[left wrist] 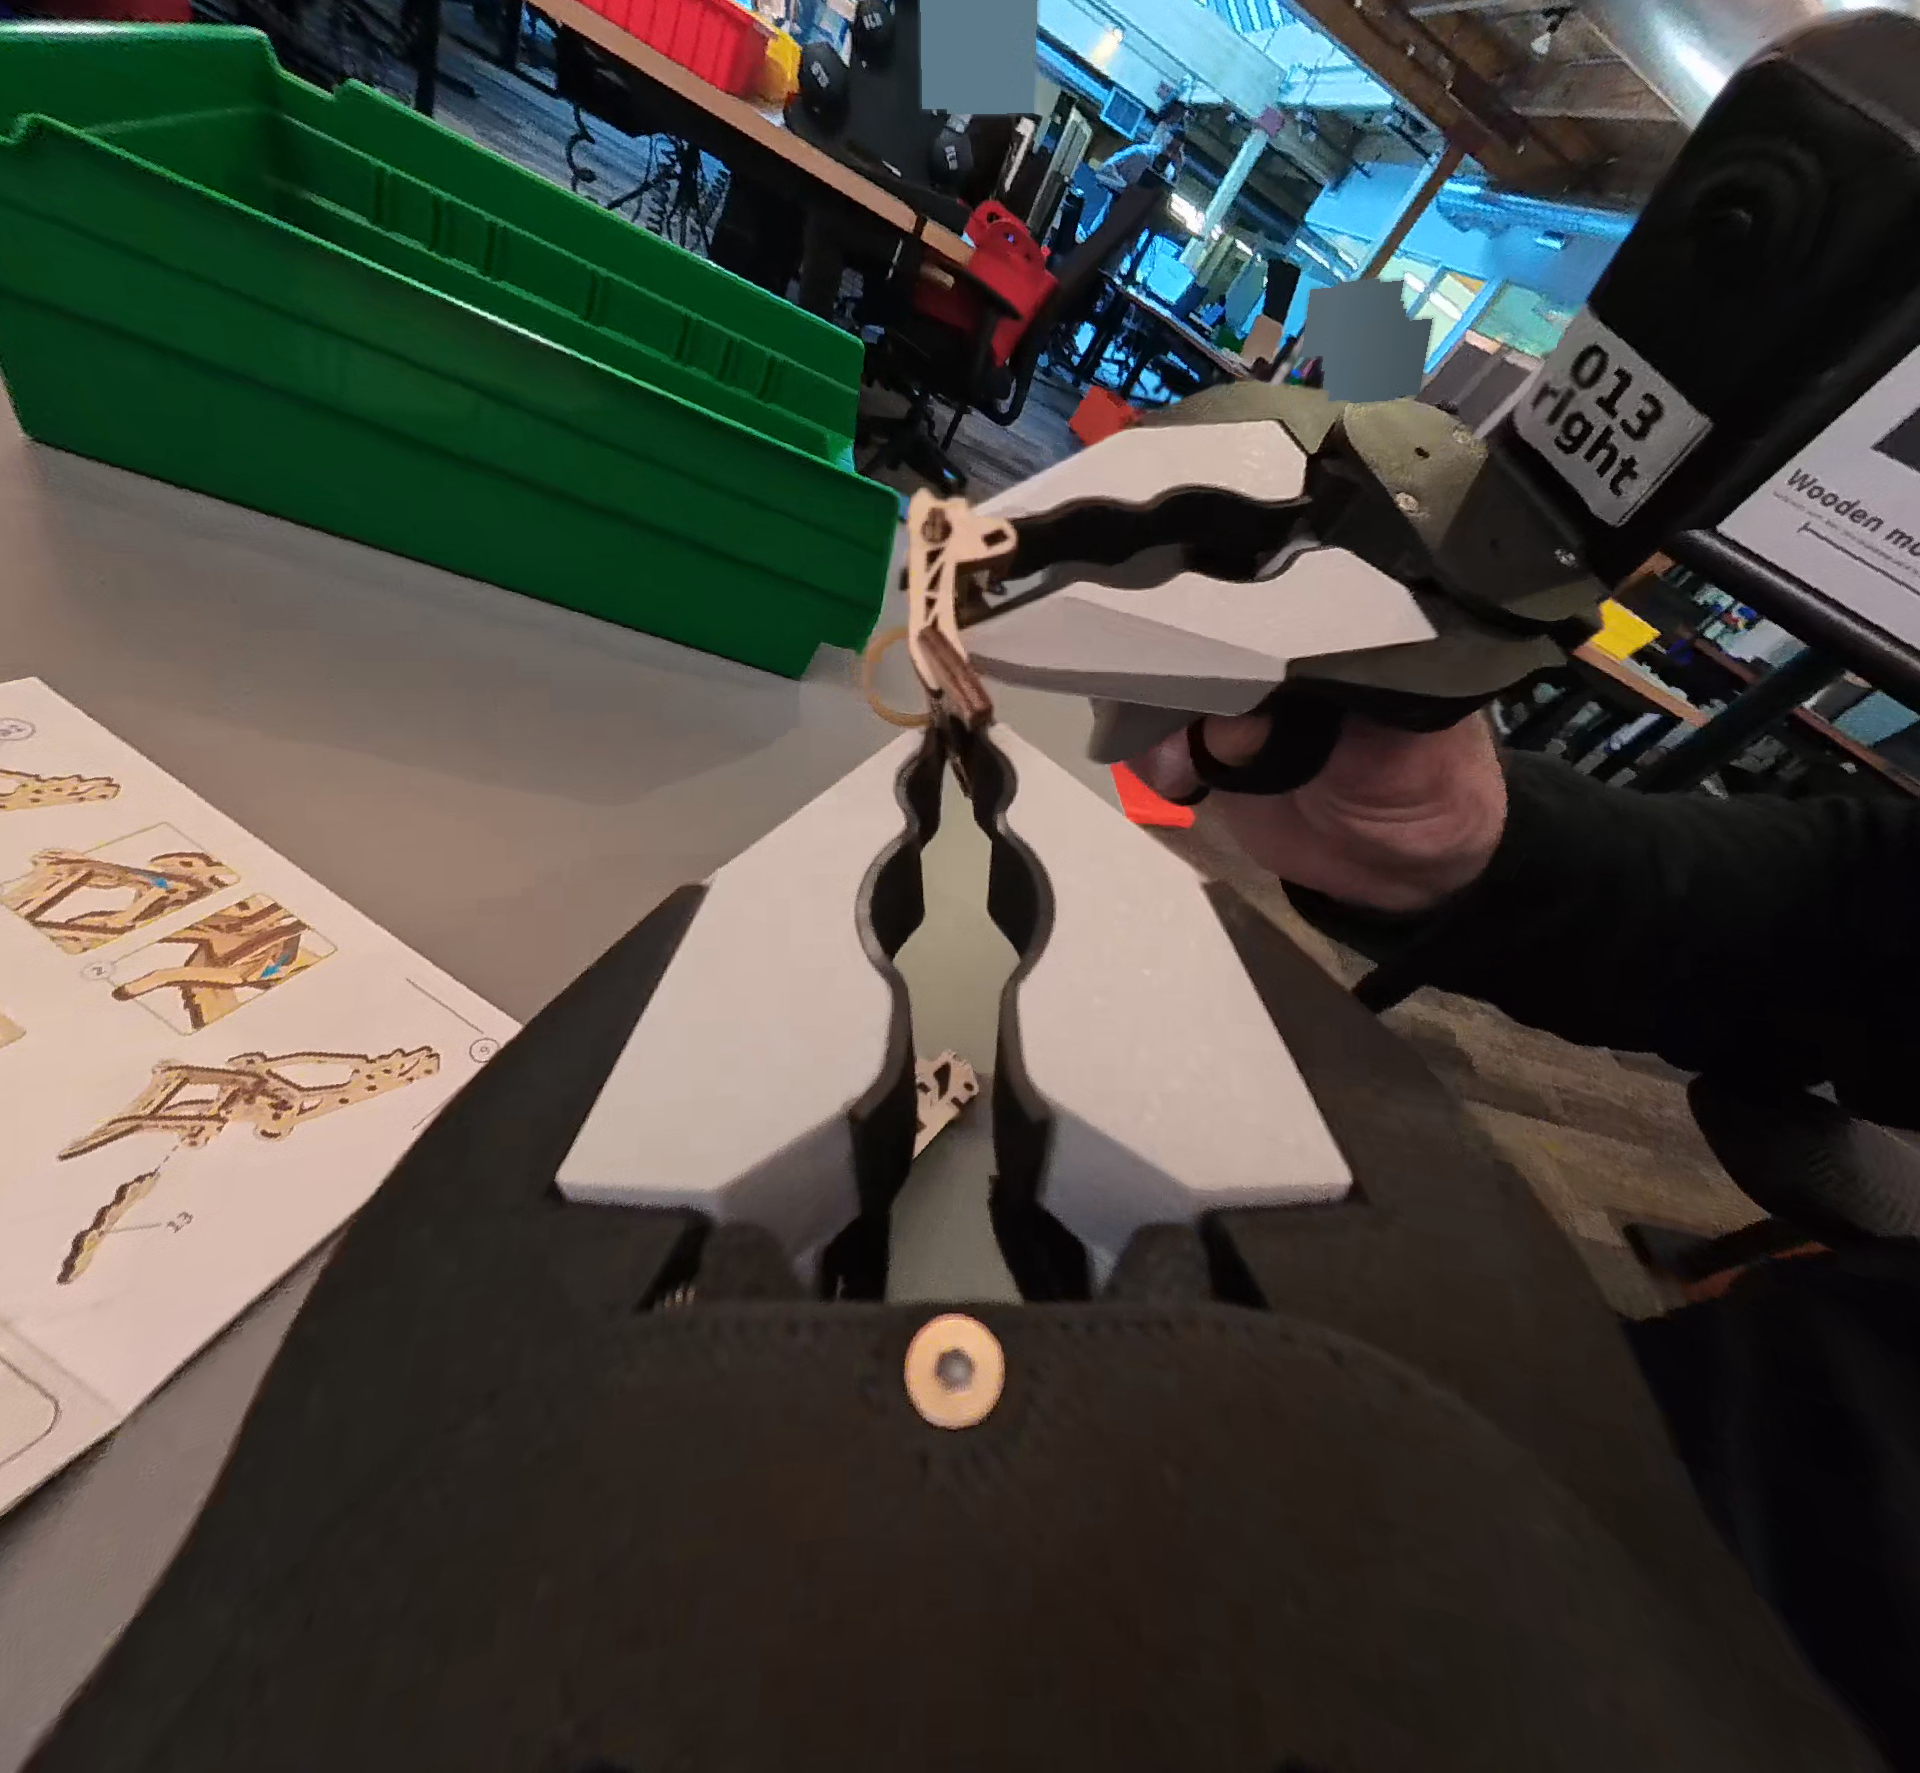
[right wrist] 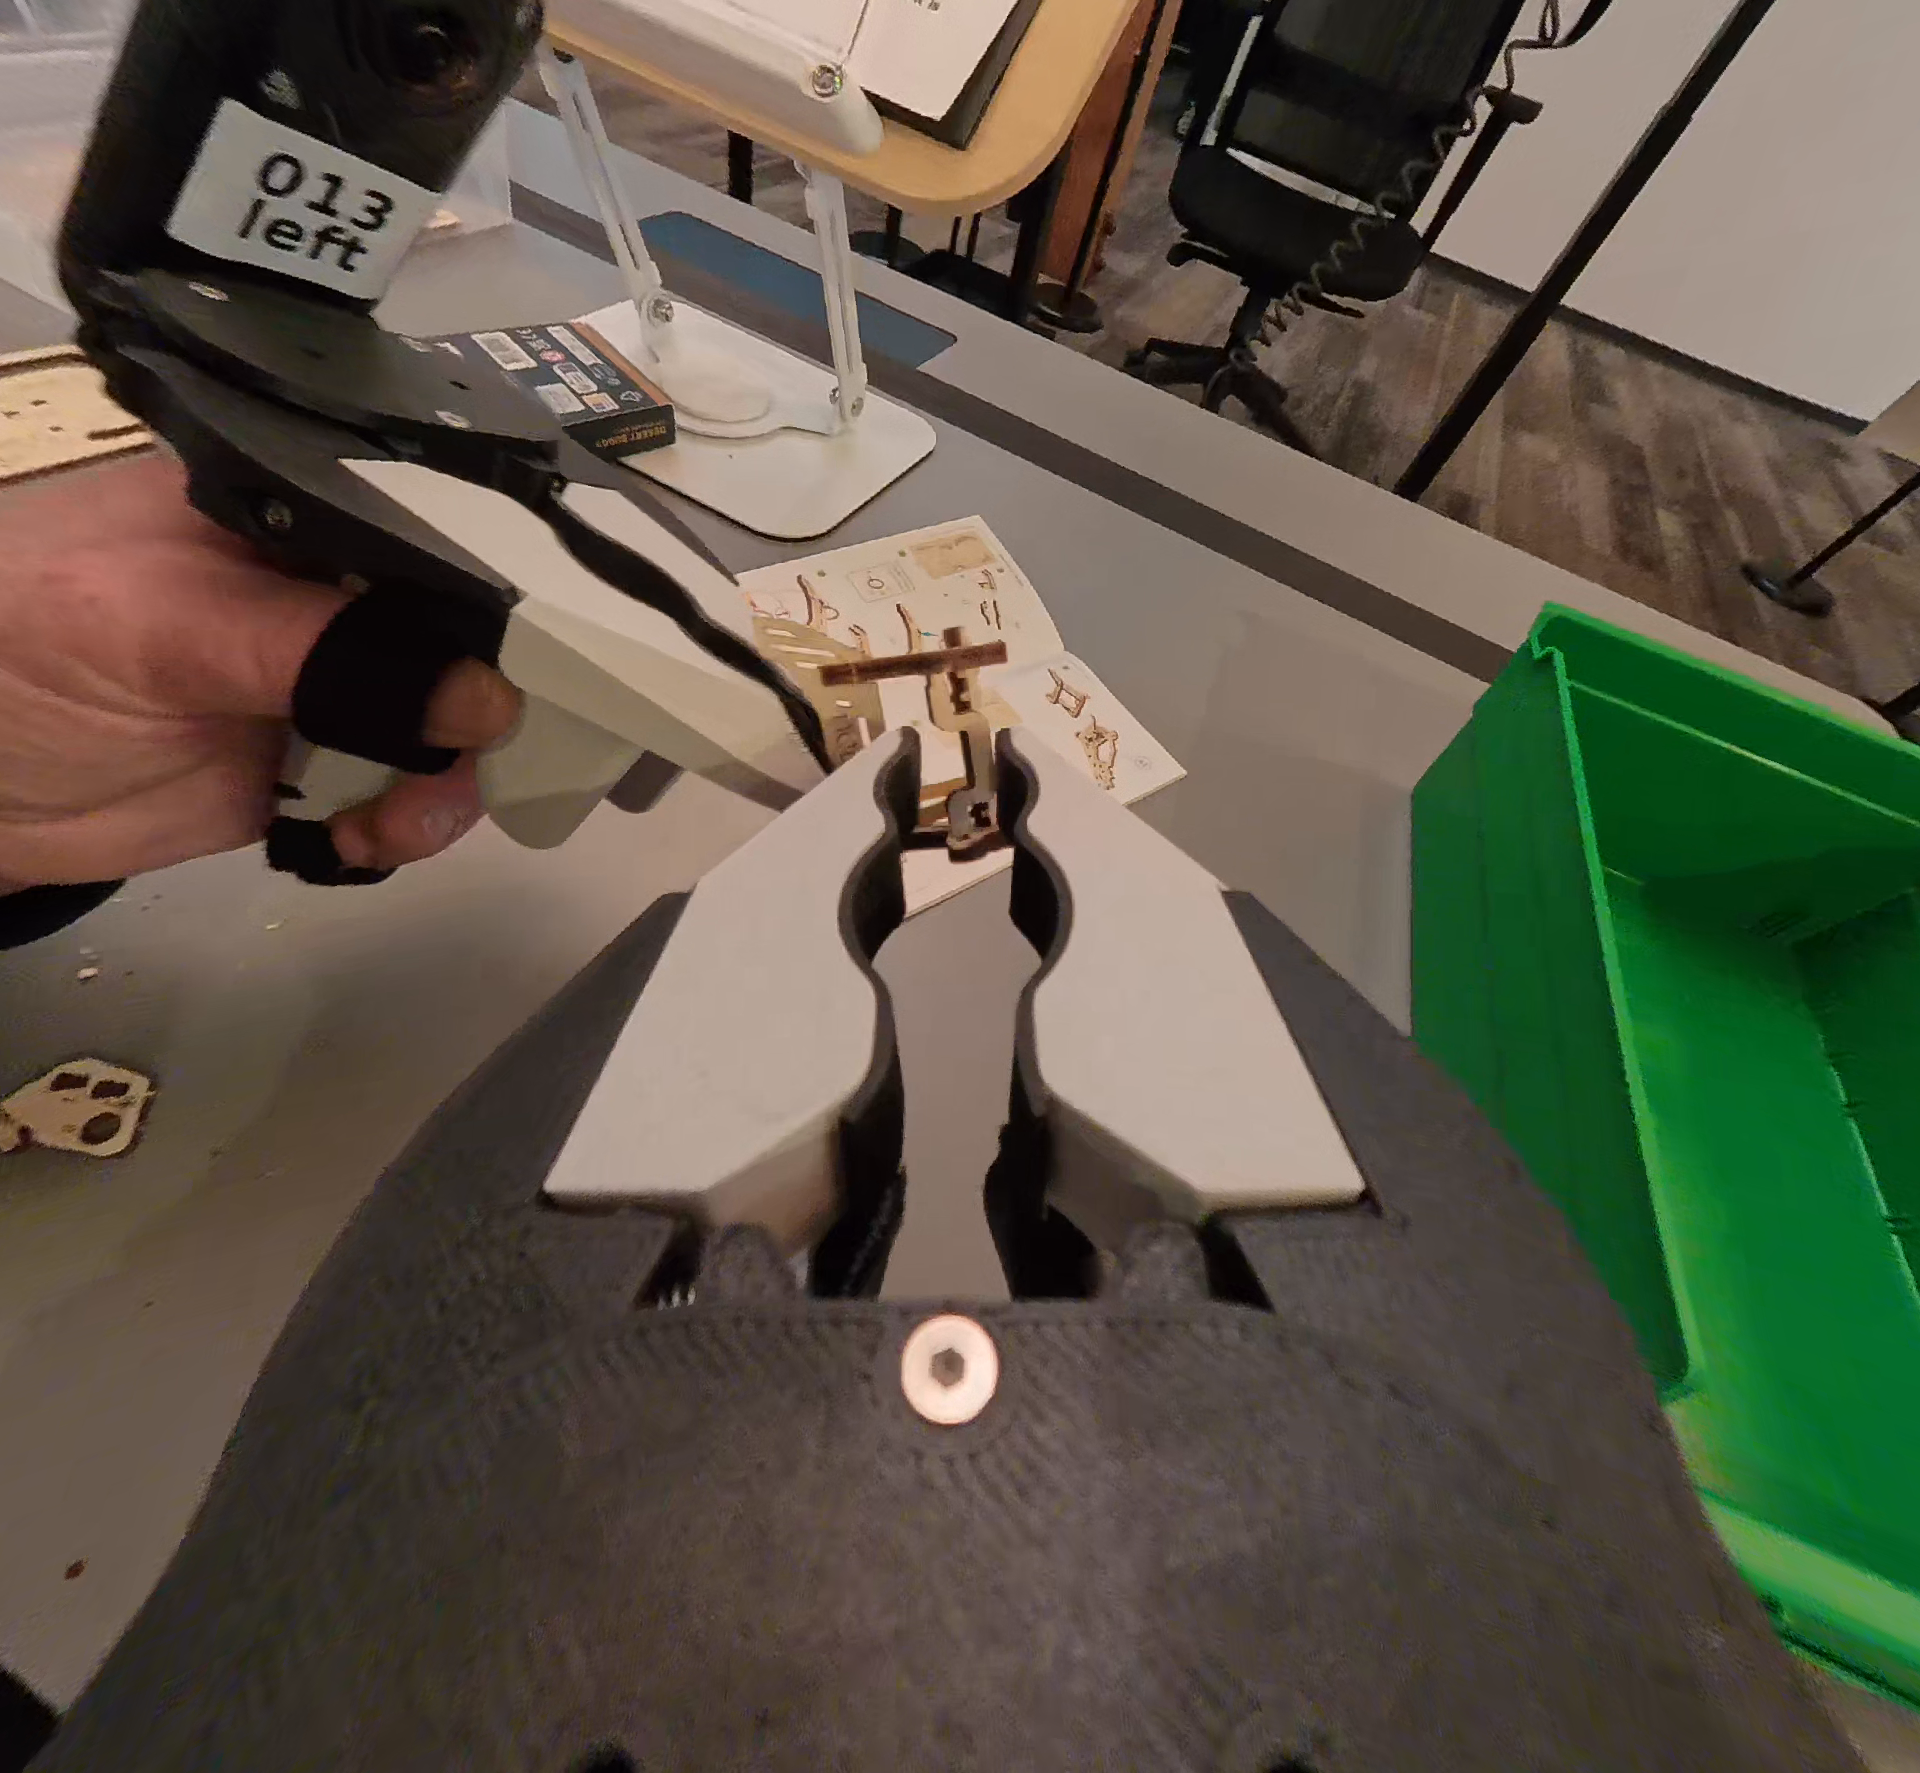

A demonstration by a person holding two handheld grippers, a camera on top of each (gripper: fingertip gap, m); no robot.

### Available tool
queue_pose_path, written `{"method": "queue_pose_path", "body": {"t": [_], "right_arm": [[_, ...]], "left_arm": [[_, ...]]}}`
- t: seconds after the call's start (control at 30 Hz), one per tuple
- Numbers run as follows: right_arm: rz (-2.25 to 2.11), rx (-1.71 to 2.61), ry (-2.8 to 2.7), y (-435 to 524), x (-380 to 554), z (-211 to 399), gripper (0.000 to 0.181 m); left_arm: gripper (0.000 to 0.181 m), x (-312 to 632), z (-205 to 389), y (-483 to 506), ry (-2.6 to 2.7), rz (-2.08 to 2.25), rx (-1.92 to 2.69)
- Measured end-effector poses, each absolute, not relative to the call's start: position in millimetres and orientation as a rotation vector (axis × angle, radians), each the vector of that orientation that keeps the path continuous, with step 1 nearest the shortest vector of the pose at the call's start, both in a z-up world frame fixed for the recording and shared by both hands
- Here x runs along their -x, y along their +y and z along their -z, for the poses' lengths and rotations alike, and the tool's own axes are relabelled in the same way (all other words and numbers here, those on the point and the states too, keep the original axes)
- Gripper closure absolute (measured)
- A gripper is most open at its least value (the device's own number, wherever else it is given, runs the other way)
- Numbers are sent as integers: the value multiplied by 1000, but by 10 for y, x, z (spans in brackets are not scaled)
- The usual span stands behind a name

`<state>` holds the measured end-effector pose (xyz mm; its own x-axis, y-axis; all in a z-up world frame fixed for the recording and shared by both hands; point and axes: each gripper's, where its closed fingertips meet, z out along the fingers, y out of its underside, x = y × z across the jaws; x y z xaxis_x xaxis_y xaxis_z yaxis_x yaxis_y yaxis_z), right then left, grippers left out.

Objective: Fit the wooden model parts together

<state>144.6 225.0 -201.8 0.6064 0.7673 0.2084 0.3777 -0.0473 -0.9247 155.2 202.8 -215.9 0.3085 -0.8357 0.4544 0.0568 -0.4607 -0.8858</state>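
A small wooden assembly hangs in the air between both grippers. Its pale lattice part [left wrist: 951,560] is pinched in my right gripper [left wrist: 971,580], which comes in from the right. A dark wooden pin [left wrist: 961,689] and a rubber band loop [left wrist: 883,689] hang below it, and my left gripper [left wrist: 951,747] is shut on that lower end. In the right wrist view the pale part [right wrist: 971,783] sits between my right gripper's tips [right wrist: 951,773], with a dark crossbar [right wrist: 914,663] on top. My left gripper [right wrist: 816,736] reaches in from the left.
Stacked green bins [left wrist: 416,373] stand behind on the grey table and show at the right [right wrist: 1662,996]. An instruction sheet [left wrist: 187,1048] lies at the left. Loose wooden pieces [right wrist: 78,1105] lie on the table. A white document stand [right wrist: 790,435] and a small box [right wrist: 582,383] stand behind. The tips of both grippers are at nearly the same place.
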Motion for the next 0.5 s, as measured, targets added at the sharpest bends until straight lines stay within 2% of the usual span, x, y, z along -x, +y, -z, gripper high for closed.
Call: {"method": "queue_pose_path", "body": {"t": [0.13, 0.2, 0.4, 0.5], "right_arm": [[-469, 1674, -1016, 2146, -1465, 2035, 166], [-498, 1690, -1050, 2105, -1487, 2047, 153], [-656, 1746, -1257, 2001, -1564, 1988, 138], [-760, 1789, -1416, 1937, -1538, 2029, 137]], "left_arm": [[179, -1535, 2175, 2009, 855, 1204, 1703], [179, -1544, 2168, 1969, 960, 1175, 1695], [180, -1508, 2203, 1931, 1273, 1017, 1701], [180, -1522, 2240, 1889, 1439, 943, 1702]]}}
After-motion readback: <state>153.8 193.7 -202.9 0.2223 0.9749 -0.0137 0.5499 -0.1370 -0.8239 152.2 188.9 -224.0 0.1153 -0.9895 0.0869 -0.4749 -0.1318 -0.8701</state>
